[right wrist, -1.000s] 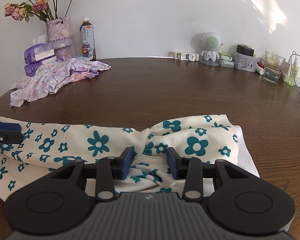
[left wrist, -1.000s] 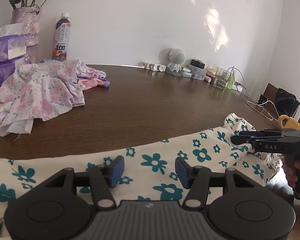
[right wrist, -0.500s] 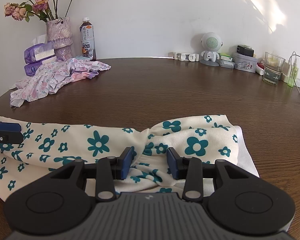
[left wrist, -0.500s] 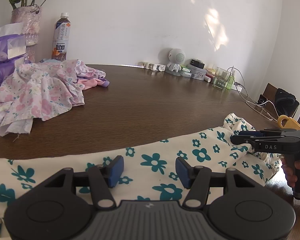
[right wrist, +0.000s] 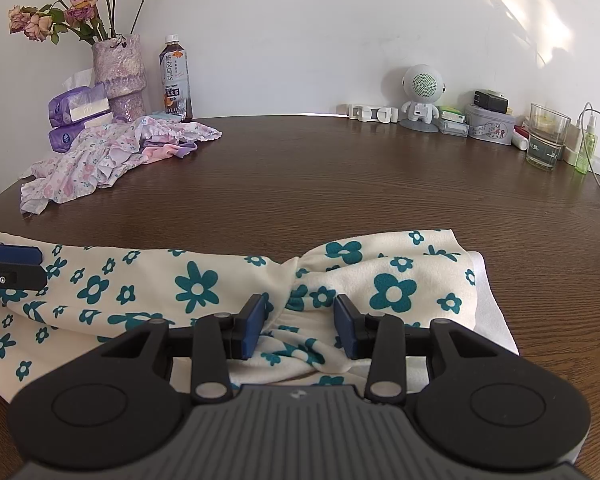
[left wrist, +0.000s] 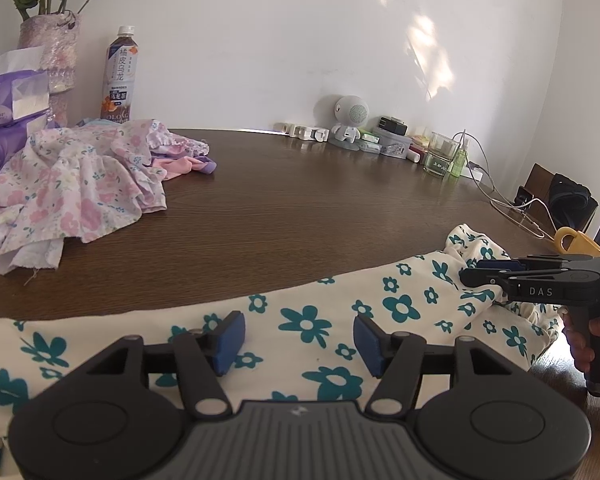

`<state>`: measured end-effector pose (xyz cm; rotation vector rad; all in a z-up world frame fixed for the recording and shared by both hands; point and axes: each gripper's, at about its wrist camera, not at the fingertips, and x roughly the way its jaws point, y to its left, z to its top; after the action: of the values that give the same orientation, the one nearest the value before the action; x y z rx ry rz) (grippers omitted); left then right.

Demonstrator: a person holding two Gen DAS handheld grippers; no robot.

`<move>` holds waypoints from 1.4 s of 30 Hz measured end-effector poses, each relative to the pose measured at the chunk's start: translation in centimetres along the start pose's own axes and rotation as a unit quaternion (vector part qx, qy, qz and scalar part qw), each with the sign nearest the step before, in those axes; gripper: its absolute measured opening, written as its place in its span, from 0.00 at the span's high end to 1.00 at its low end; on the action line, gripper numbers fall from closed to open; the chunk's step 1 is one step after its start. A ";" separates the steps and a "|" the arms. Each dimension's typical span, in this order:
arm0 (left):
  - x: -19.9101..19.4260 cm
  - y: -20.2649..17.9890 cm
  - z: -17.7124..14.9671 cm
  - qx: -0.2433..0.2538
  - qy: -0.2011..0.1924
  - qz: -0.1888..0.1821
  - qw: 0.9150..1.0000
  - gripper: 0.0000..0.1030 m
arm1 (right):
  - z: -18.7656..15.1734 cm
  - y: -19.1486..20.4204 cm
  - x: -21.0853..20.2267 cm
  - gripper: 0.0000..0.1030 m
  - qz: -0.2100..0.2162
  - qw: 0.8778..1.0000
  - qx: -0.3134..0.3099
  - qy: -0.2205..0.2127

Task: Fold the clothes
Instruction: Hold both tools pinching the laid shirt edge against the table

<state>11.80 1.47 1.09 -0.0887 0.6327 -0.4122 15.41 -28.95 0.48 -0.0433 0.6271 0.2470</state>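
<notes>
A cream garment [right wrist: 204,288] with teal flowers lies along the near edge of the table [right wrist: 340,184], stretched sideways, with a bunched, twisted waist near its right end and a white layer showing under that end. The left gripper [left wrist: 298,342] is low over the left stretch of the cloth, level and pointing toward the far wall, its 2 blue pads [left wrist: 229,340] wide apart with flat fabric between and beneath them; whether the pads touch the cloth I cannot tell. The right gripper [right wrist: 300,326] sits over the gathered waist, also level, its pads apart on either side of the bunched folds, not pinching them. In the left view the right gripper [left wrist: 472,270] shows side-on above the garment's ruffled end, and a hand [left wrist: 584,340] is wrapped around its grip below the table edge. In the right view the tip of the left gripper [right wrist: 28,266] juts in from the left border over the cloth. Well apart, at the far left of the table, a pink floral heap [right wrist: 100,156] lies loose, beside tissue packs [right wrist: 78,108], a vase [right wrist: 118,76] of dried roses and a bottle [right wrist: 176,78]. Along the wall stand a small robot speaker [right wrist: 420,94], a tin [right wrist: 488,124] and a glass [right wrist: 546,136].
</notes>
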 end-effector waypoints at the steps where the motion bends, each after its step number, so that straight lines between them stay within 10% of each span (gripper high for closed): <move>1: 0.0 0.0 0.0 0.000 0.000 0.000 1.000 0.42 | 0.0 0.0 0.0 0.62 0.000 1.000 0.000 0.000; 42: 0.4 -1.1 0.0 0.033 0.008 0.014 0.999 0.35 | -0.1 0.1 -0.1 0.61 0.000 1.000 0.002 0.001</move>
<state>11.70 0.34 1.06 -0.0136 0.6357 -0.4063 15.26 -28.91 0.44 -0.0402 0.6300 0.2456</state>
